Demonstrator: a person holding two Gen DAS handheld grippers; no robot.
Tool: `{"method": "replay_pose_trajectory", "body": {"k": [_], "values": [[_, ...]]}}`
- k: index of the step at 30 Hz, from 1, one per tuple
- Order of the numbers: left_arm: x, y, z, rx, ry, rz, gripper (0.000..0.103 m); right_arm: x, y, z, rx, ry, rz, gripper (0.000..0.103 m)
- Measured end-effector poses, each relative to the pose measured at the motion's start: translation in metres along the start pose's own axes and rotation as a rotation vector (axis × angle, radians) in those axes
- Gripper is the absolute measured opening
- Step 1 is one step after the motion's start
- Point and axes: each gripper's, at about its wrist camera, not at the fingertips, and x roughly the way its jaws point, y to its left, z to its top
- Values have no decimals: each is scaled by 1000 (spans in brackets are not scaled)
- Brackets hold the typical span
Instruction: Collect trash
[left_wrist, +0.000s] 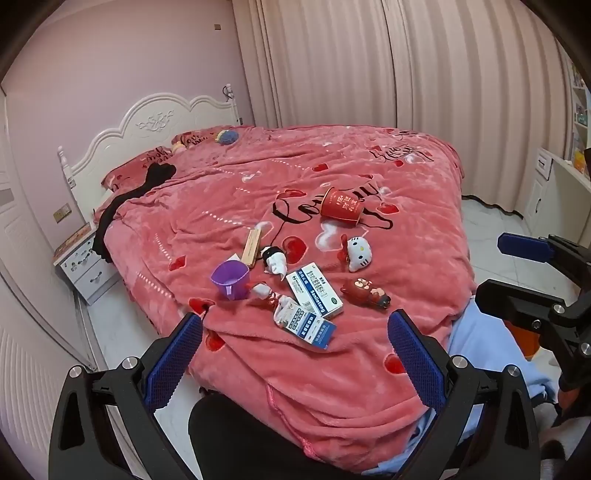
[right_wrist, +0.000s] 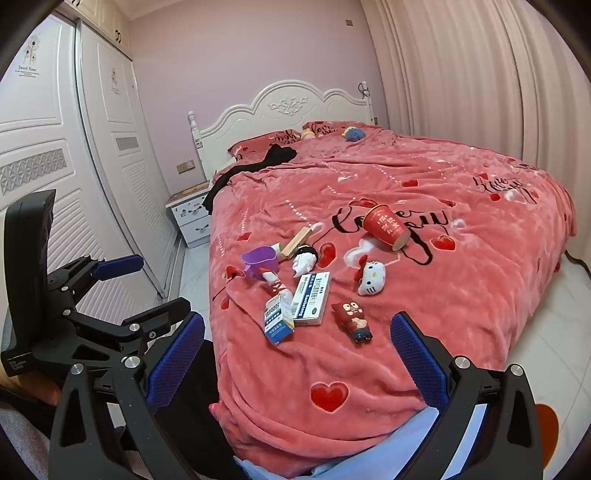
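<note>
Left hand-held gripper (left_wrist: 295, 354) and right hand-held gripper (right_wrist: 297, 354) both gape wide, empty, above the bed's (left_wrist: 369, 387) near edge. Nothing collected yet; next, reach the nearest medicine box (left_wrist: 308, 325).

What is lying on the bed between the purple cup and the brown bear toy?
Two medicine boxes and crumpled wrappers lie between the purple cup and the brown bear toy, clearest in the right wrist view.

place: home bedroom | signs: bed (right_wrist: 369, 369), wardrobe (right_wrist: 55, 129), curtains (left_wrist: 369, 74)
</note>
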Motion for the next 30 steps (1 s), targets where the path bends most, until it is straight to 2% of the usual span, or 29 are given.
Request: {"method": "replay_pose_trajectory", "body": {"k": [30], "values": [[-1,1,-3,5,9,1,99,-1,0,1,0,-6,2,99]]}}
